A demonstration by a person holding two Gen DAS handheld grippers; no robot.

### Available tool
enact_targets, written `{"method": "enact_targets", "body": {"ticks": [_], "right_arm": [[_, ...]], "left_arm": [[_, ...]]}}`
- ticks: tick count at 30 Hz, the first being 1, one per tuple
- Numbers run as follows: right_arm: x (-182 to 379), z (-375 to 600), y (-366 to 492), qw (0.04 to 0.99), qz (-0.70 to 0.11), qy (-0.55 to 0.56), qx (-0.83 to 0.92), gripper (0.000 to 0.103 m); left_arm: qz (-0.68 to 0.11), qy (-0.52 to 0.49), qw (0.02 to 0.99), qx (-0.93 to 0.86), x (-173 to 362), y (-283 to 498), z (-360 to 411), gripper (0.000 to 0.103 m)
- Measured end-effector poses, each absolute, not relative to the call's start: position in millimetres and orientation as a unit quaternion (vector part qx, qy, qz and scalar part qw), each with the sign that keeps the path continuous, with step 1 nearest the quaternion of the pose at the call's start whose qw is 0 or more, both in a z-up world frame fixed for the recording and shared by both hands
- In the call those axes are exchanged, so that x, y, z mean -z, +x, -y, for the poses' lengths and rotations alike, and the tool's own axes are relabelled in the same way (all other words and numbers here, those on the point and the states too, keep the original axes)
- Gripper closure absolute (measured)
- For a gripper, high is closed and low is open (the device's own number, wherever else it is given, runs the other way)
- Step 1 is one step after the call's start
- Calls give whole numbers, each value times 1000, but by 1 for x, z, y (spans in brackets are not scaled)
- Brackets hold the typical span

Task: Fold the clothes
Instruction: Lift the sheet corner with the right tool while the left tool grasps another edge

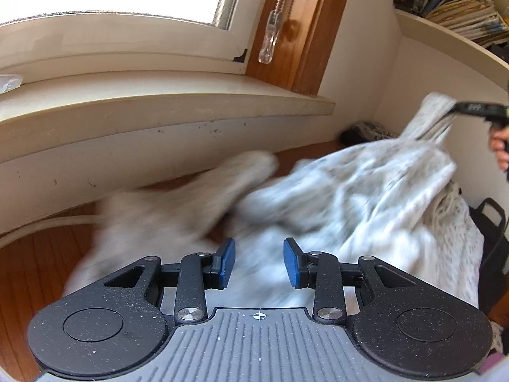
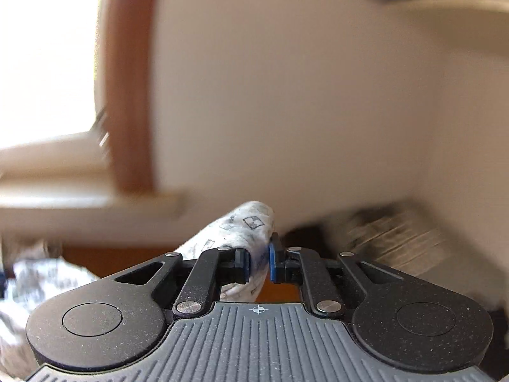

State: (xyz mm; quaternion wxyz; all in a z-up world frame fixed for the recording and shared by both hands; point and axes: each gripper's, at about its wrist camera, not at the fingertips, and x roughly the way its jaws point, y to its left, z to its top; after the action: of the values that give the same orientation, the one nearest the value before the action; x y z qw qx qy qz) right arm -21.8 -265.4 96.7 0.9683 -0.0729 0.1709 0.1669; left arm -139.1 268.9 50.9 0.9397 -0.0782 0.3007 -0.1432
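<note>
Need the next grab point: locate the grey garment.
Grey garment sprawls over the wooden table below the windowsill; the right gripper pinches one corner.

1. Light grey knit garment point(image 1: 366, 197), crumpled and motion-blurred, fills the centre and right of the left wrist frame.
2. Its upper-right corner is lifted into a peak.
3. A printed fold shows at lower centre of the right wrist frame.

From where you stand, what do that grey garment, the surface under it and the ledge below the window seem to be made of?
The garment looks like a soft, heathered grey knit, perhaps cotton jersey: it drapes and creases, though motion blur hides the weave. The surface under it looks like reddish-brown wood with a smooth finish and visible grain lines. The window ledge looks like pale polished stone or laminate; its faint sheen leaves that open.
</note>
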Motion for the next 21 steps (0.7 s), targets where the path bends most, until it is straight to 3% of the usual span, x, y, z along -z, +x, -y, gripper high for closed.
{"method": "enact_targets", "body": {"ticks": [4, 7, 15, 21], "right_arm": [[-96, 285, -22, 965, -192, -94, -149, 89], [-74, 285, -18, 955, -230, -118, -144, 80], [-16, 285, -7, 936, -293, -132, -142, 79], [9, 285, -5, 931, -308, -120, -154, 73]], "left_arm": [[-300, -77, 940, 145, -51, -140, -266, 66], [-293, -74, 941, 149, -53, -142, -264, 66], [-289, -69, 939, 173, -59, -148, -231, 64], [-297, -99, 926, 213, -60, -147, -175, 64]]}}
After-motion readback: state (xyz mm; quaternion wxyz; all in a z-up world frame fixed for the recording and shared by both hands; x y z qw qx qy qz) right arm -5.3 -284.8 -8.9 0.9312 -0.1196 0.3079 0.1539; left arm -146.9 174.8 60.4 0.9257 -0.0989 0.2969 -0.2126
